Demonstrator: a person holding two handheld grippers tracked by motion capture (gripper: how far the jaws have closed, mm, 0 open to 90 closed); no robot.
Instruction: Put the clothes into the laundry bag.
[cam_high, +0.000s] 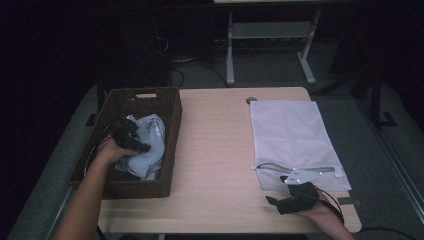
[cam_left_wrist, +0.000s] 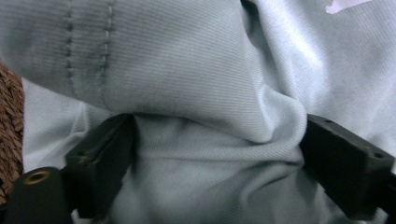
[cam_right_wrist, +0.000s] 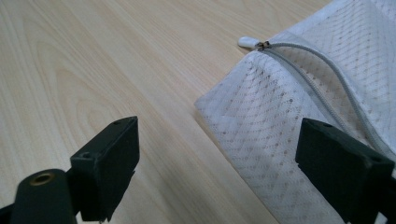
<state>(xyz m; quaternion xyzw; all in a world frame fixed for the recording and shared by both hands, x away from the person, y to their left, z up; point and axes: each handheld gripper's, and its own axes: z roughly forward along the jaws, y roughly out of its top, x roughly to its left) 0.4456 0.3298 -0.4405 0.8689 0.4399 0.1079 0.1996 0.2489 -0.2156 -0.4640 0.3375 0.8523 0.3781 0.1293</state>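
In the high view, the left hand-held gripper (cam_high: 131, 140) is down inside the dark wicker basket (cam_high: 172, 145) at about nine o'clock on the pale wooden surface (cam_high: 215, 150), resting on a crumpled light blue-grey garment (cam_high: 150, 150) that lies in the basket's right half. In the left gripper view its jaws stand wide apart with a thick fold of that garment (cam_left_wrist: 201, 116) bulging between them; the cloth touches both inner faces, yet the jaws are not squeezed in on it. A strip of basket weave (cam_left_wrist: 9, 126) shows at nine o'clock there. The right hand-held gripper (cam_high: 292, 200) hovers at about five o'clock, just beside the near edge of the white mesh laundry bag (cam_high: 290, 135), its jaws spread and holding nothing. In the right gripper view the bag's corner (cam_right_wrist: 280, 130) lies between them, with the zip pull (cam_right_wrist: 250, 43) at one o'clock.
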